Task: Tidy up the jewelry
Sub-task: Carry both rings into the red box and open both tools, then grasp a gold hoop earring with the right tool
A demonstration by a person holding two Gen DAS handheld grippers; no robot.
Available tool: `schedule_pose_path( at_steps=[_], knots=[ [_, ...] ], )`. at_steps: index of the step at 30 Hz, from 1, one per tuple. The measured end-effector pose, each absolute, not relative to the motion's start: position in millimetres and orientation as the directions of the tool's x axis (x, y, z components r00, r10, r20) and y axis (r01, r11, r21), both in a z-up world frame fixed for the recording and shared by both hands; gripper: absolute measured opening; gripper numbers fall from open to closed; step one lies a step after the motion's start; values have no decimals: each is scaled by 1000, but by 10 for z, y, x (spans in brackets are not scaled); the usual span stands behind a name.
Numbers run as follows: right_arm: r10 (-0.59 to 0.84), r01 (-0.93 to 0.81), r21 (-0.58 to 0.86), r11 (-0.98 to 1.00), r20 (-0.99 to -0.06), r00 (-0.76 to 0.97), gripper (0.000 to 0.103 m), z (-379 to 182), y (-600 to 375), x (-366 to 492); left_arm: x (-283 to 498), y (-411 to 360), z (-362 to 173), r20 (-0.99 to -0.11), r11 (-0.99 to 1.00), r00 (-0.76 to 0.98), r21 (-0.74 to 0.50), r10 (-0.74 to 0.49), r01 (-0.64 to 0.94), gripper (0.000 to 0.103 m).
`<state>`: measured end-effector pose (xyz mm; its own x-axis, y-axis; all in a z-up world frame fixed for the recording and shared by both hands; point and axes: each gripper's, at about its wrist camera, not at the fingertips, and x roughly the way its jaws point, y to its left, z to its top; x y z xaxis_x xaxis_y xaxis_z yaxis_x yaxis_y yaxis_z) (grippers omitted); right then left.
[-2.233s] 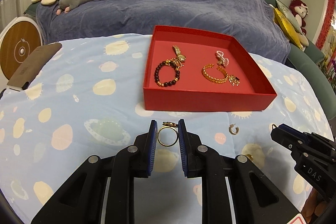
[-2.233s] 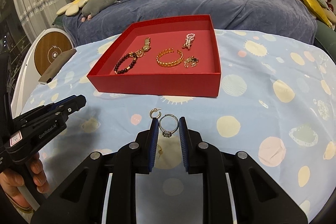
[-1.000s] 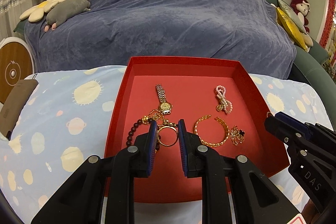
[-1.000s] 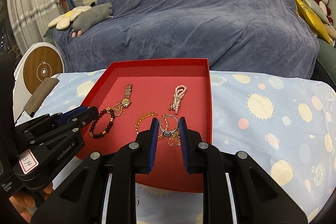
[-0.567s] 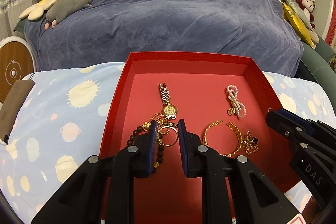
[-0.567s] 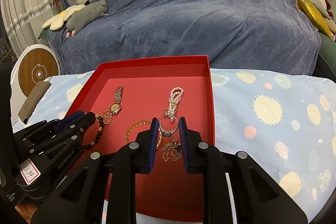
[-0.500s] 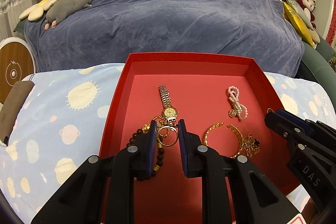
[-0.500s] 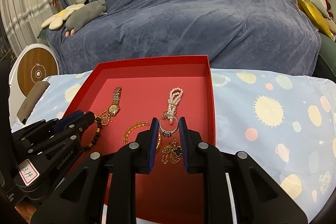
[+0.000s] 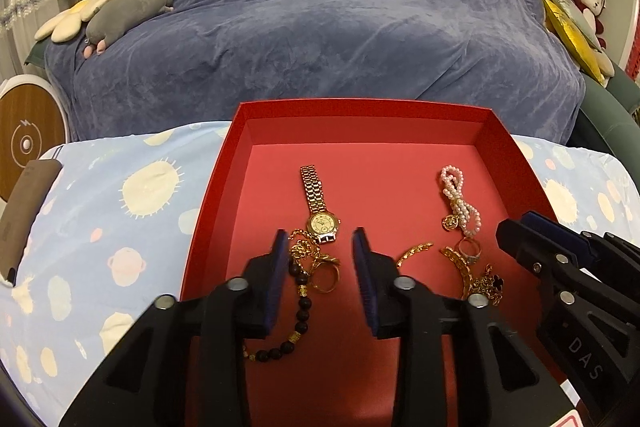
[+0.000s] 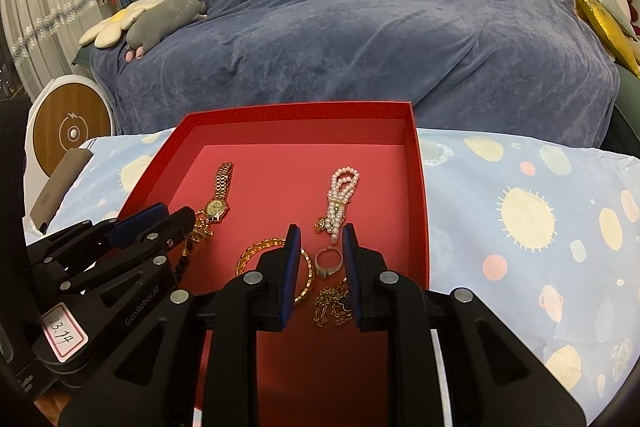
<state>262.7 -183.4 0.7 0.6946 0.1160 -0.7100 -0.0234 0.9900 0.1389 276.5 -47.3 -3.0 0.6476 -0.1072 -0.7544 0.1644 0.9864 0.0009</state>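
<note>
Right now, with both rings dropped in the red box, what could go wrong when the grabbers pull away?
The gold ring lies right against the bead bracelet and a gold charm. The left gripper, jaws open, could hook those and drag them out as it leaves.

The silver ring sits between the open jaws of the right gripper, beside a thin gold chain and the gold bangle. A low pull back might snag and tangle them.
</note>
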Motion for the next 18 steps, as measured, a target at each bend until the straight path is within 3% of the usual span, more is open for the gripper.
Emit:
schedule_pose_path(
  at_steps=[3,10,18],
  knots=[
    [115,-21,144,989,-691,714,38,91,-1848,2514,2683,-447,56,-732,987,673,3,-107,160,56],
    [132,-35,157,987,-662,738,47,303,-1892,2075,2337,-293,308,-711,986,692,-16,-127,165,67],
    [144,-34,175,984,-665,733,52,349,-1883,1472,1722,-50,369,-712,985,689,-19,-135,173,67]
  ],
)
